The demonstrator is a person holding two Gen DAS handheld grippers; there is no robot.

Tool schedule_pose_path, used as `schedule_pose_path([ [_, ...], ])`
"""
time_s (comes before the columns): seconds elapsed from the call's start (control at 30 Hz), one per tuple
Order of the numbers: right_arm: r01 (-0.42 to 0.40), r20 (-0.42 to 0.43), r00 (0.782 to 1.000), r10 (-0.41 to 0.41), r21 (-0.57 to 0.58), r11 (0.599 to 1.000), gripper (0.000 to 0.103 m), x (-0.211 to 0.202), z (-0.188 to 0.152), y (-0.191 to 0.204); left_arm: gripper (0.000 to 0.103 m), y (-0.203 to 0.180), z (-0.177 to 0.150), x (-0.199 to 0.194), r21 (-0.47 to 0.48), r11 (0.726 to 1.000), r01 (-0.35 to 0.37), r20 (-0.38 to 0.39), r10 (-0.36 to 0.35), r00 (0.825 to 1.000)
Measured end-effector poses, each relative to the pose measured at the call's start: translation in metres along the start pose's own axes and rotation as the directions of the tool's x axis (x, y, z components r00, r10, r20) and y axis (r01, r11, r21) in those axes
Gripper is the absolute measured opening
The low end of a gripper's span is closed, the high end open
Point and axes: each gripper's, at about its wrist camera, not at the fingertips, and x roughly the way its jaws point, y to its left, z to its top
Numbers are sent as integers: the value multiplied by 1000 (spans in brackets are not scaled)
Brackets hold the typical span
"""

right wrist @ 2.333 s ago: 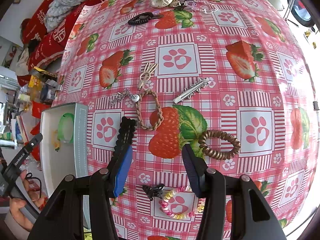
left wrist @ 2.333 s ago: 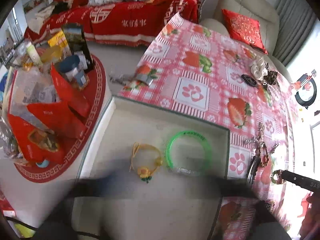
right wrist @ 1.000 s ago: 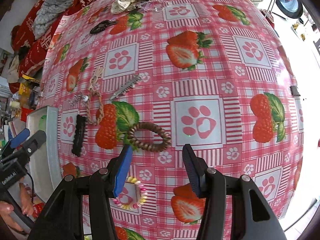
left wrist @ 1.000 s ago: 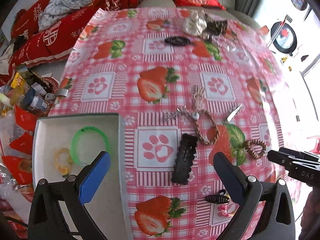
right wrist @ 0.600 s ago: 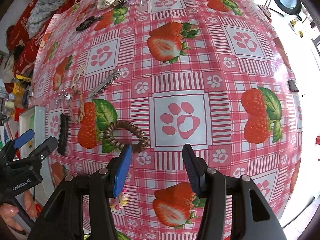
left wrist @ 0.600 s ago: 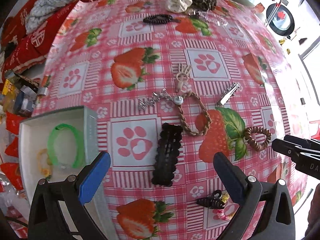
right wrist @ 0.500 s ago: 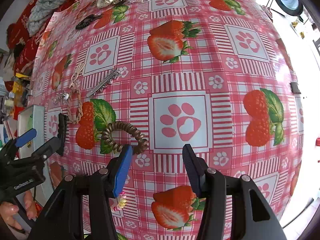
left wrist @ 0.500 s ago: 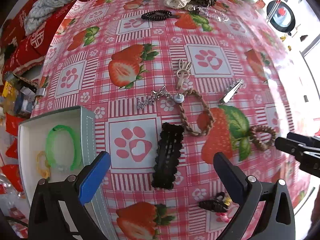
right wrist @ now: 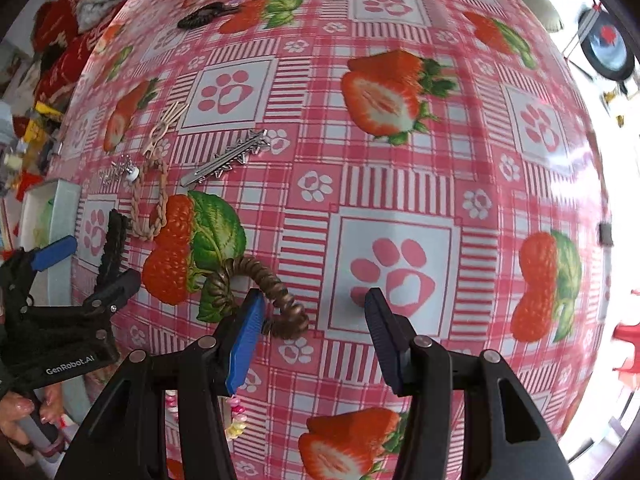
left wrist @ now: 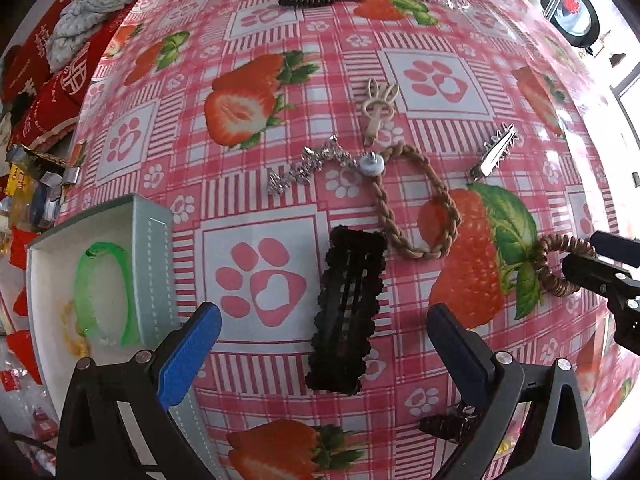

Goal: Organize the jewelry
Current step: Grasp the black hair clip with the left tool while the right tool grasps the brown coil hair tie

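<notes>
My right hand-held gripper is spread wide, holding nothing, its blue-padded finger touching the brown spiral hair tie, a springy coil lying on the glossy strawberry-print counter. My left hand-held gripper gapes wide too, empty, straddling the flat black scalloped hair clip beside the pale box.

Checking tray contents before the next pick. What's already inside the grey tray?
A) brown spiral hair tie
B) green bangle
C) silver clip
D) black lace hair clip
B: the green bangle lies inside the grey tray, while the black lace hair clip, brown spiral hair tie and silver clip are all out on the tablecloth.
</notes>
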Motion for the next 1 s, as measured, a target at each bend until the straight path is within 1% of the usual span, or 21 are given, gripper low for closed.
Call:
schedule_pose_path([
  [0.23, 67, 20, 998, -65, -98, 993, 56, 6, 6, 21, 103, 10, 12, 24, -31, 999, 36, -18, -37, 999],
  [0.27, 75, 23, 997, -73, -106, 992, 55, 7, 6, 23, 103, 13, 5, 21, -29, 999, 39, -18, -39, 999],
  [0.3, 80, 26, 997, -78, -111, 991, 55, 7, 6, 25, 103, 13, 5, 23, -26, 999, 42, -16, -43, 999],
  [0.4, 111, 37, 994, -107, -136, 984, 51, 8, 3, 30, 96, 9, -2, 19, -6, 999, 50, -3, -50, 999],
  [0.43, 108, 37, 994, -104, -139, 984, 48, 8, 3, 31, 91, 7, -5, 16, 0, 999, 53, 0, -53, 999],
  [0.47, 108, 38, 994, -104, -141, 984, 47, 9, 2, 32, 85, 5, -6, 16, 6, 998, 60, 1, -60, 998],
  [0.5, 107, 37, 994, -102, -144, 984, 45, 9, 2, 33, 81, 10, -16, 8, 10, 998, 67, 4, -67, 998],
  [0.53, 102, 36, 995, -98, -145, 984, 36, 8, 2, 34, 73, 9, -16, 8, 17, 998, 67, 9, -68, 998],
  [0.57, 103, 38, 994, -99, -145, 984, 24, 8, 2, 36, 65, 6, -16, 8, 26, 997, 70, 13, -71, 997],
  [0.6, 103, 38, 994, -99, -144, 984, 20, 7, 1, 39, 61, 2, -18, 6, 32, 997, 73, 16, -74, 997],
  [0.63, 103, 37, 994, -98, -138, 985, 15, 8, 1, 40, 52, 1, -20, 0, 37, 997, 75, 19, -76, 997],
  [0.67, 102, 36, 995, -98, -131, 986, 12, 8, 1, 40, 42, -1, -19, -1, 44, 996, 76, 24, -77, 997],
  [0.7, 98, 35, 995, -95, -122, 988, 11, 7, 2, 39, 37, -2, -18, -3, 46, 996, 76, 28, -77, 997],
  [0.73, 88, 34, 996, -85, -107, 990, 11, 7, 3, 38, 37, -10, -13, -3, 46, 996, 81, 29, -83, 996],
  [0.8, 70, 29, 997, -68, -84, 994, 11, 7, 6, 33, 36, -9, -8, -1, 25, 994, 108, 29, -109, 994],
  [0.83, 57, 26, 998, -55, -71, 996, 11, 6, 8, 30, 36, -11, -14, -10, 17, 993, 115, 32, -116, 993],
  [0.9, 29, 22, 999, -28, -45, 999, 11, 4, 9, 22, 36, -9, -10, -12, -3, 992, 128, 48, -128, 991],
  [1.0, -12, 24, 1000, 12, -7, 1000, 11, -3, 11, 13, 36, -1, -13, -25, -15, 989, 148, 65, -147, 987],
])
